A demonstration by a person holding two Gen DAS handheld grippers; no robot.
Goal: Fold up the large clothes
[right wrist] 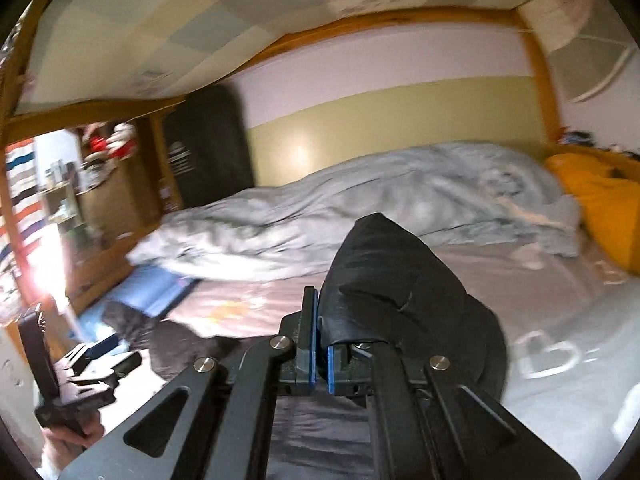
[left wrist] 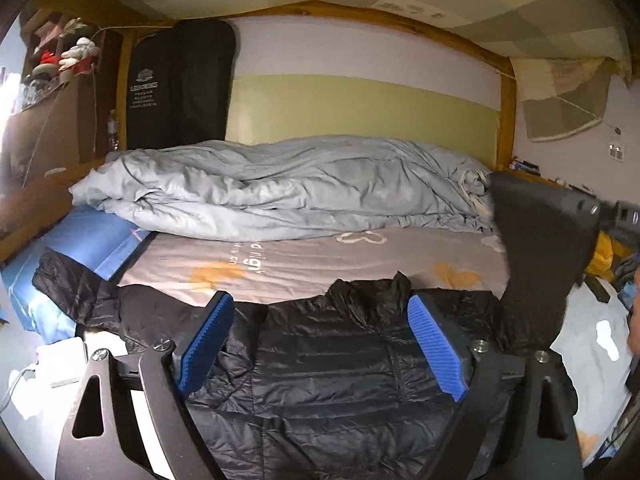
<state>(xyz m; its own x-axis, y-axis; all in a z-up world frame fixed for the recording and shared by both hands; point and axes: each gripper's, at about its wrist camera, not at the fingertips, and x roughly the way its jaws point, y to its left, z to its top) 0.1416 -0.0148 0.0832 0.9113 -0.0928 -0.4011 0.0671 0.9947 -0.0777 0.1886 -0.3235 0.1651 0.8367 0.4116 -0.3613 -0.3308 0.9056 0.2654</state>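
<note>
A black quilted down jacket (left wrist: 332, 360) lies spread on the near part of the bed (left wrist: 304, 264), on its grey printed sheet, collar toward the wall and one sleeve trailing left over a blue pillow (left wrist: 88, 240).

The left gripper (left wrist: 320, 344) hovers above the jacket's chest with its blue-padded fingers (left wrist: 206, 344) standing wide apart; nothing is between them and they touch no cloth.

The right gripper (right wrist: 322, 344) has its fingers (right wrist: 312, 340) pressed nearly together on a fold of the black jacket (right wrist: 400, 280), which is lifted off the bed and bulges up over the fingers. In the left wrist view the same raised part shows as a dark flap (left wrist: 540, 260) hanging from the right gripper at the right edge, above the jacket's right side.

A crumpled pale grey duvet (left wrist: 280, 188) lies along the wall side of the bed, well apart from the jacket. A yellow cushion (right wrist: 600, 204) sits at the bed's far right. The right wrist view is blurred.
</note>
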